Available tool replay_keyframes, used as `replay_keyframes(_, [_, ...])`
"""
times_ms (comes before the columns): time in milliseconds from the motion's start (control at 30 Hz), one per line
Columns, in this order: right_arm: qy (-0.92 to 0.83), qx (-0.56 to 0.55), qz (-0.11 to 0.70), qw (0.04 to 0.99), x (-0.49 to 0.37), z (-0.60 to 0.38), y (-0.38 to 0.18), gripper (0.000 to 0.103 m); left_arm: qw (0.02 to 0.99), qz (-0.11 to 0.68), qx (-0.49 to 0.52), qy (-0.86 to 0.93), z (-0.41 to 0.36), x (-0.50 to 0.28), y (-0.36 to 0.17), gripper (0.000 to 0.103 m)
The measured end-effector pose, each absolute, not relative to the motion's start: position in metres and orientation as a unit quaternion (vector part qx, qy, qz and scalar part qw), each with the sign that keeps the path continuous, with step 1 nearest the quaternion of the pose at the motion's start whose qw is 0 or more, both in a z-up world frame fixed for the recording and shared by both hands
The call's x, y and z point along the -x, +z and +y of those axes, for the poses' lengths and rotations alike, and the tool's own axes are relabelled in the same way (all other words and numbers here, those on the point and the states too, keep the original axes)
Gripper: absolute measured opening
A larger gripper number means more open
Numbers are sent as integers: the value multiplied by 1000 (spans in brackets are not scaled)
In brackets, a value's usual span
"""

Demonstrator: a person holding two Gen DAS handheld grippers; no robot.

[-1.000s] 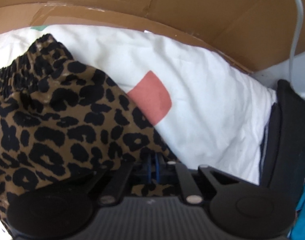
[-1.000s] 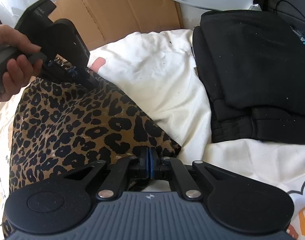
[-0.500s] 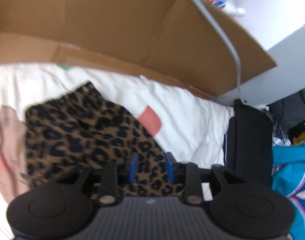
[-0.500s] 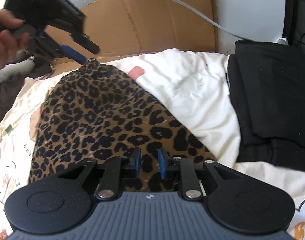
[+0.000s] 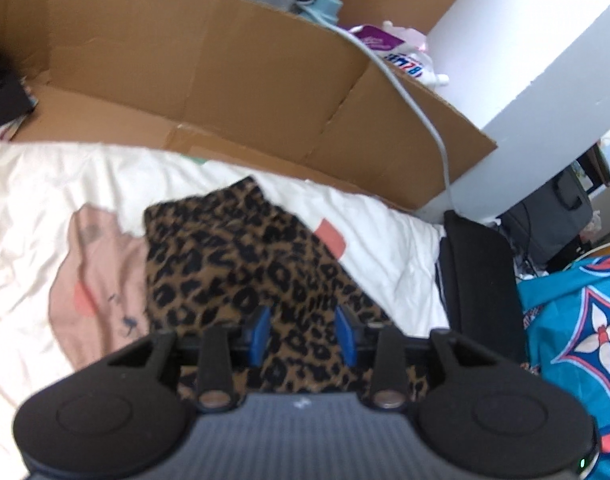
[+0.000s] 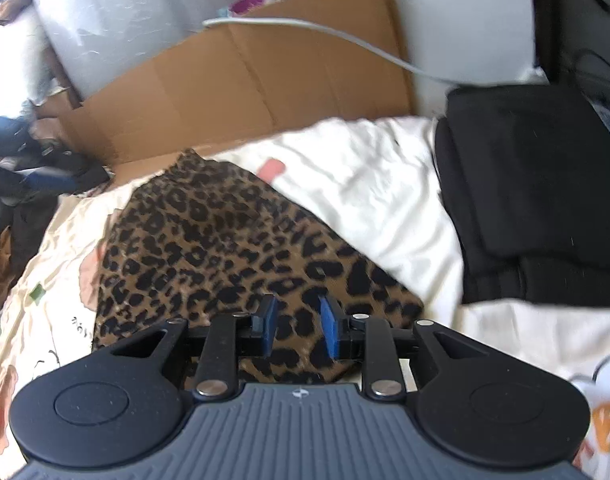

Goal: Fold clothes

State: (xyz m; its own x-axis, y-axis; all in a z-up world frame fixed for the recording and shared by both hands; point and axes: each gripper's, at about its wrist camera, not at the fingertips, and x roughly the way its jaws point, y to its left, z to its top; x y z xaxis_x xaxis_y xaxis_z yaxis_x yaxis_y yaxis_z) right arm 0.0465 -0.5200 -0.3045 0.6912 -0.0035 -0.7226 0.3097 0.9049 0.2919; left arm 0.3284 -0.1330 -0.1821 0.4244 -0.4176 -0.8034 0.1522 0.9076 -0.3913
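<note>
home bedroom | printed bedsheet point(image 5: 33, 184) | cardboard box point(image 5: 225, 80) | clothes pile point(image 6: 545, 184)

The bed point(image 6: 385, 184), in white printed sheets, carries a leopard garment point(image 6: 209, 240) at centre and a black folded pile point(image 6: 545, 184) at 3 o'clock.

Soft woven cloth here: the leopard-print garment point(image 5: 241, 264) looks thin and matt, lying in loose ripples on the bedsheet point(image 5: 385, 232), a smooth white cotton-like fabric, lightly creased. Far side, the cardboard sheet point(image 5: 209, 80) shows plain brown paper board, dull, with fold lines. On the right, the black folded clothes point(image 6: 537, 176) look thick, matt, faintly linty. Left gripper point(image 5: 301, 334) and right gripper point(image 6: 297, 328): matt black plastic, ribbed grey housing, blue rubbery pads, 2 shiny metal pivot pins each.
</note>
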Motion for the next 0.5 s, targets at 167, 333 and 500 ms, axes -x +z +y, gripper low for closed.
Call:
replay_keyframes(167, [-77,-176,397,898,-45,-508,-309,27,842,500,114,-169,-119,-315,-210,38])
replay_keyframes(333, [-46,-140,402,904,-57,-484,-313,27,844,499,98,-172,-106,-311,-244,31])
replay_keyframes(500, [-35,-111,421,900,-69,-467,-322,28,851,483,109,-174,-95,-335,-263,27])
